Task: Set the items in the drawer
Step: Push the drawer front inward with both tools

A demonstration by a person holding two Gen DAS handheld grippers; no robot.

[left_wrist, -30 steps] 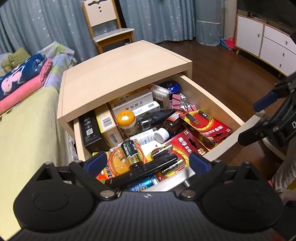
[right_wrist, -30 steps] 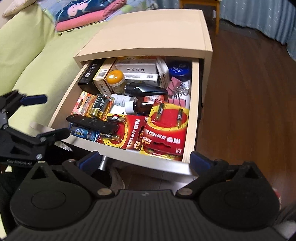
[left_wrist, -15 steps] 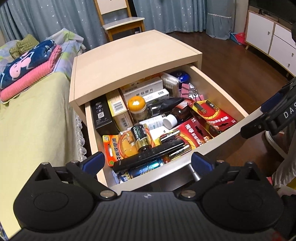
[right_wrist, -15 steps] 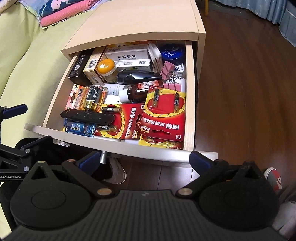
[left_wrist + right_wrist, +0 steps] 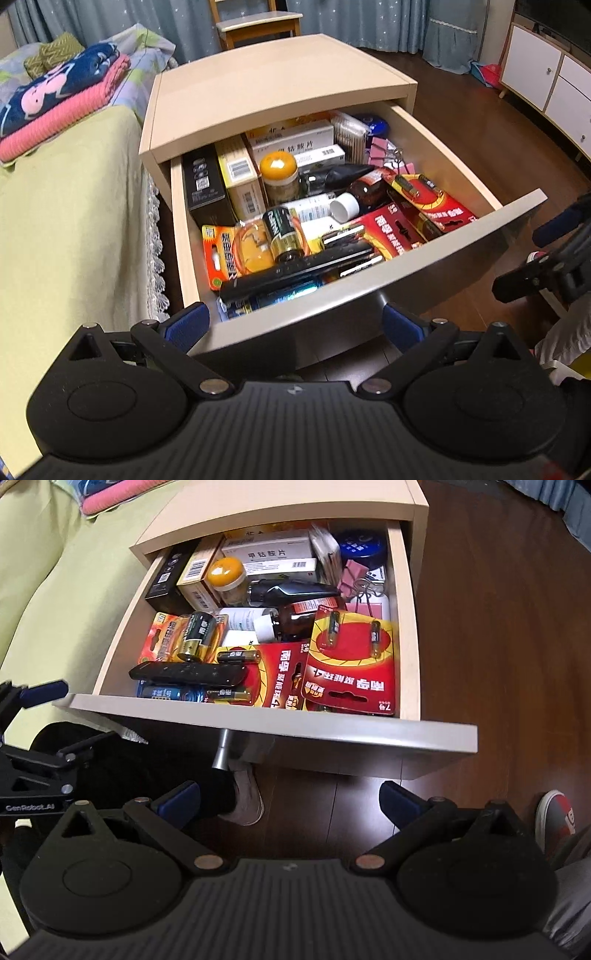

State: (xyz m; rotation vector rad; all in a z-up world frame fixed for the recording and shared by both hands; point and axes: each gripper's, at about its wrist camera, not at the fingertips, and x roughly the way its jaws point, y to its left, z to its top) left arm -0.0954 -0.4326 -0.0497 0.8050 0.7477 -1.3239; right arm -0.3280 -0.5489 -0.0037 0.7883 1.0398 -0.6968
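The left gripper (image 5: pixel 295 325) is matte black with a ribbed centre plate, two round housings and silver pivot screws; its fingers (image 5: pixel 186 326) carry blue pads. The right gripper (image 5: pixel 290 801) is built alike, with coppery screws; white "GenRobot.AI" lettering marks the left gripper's side; the person wears grey trousers (image 5: pixel 570 890) and a white shoe (image 5: pixel 246 797).

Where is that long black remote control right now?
The long black remote control lies across the front left of the open wooden drawer, atop the blue batteries, just before the big black-and-gold battery.
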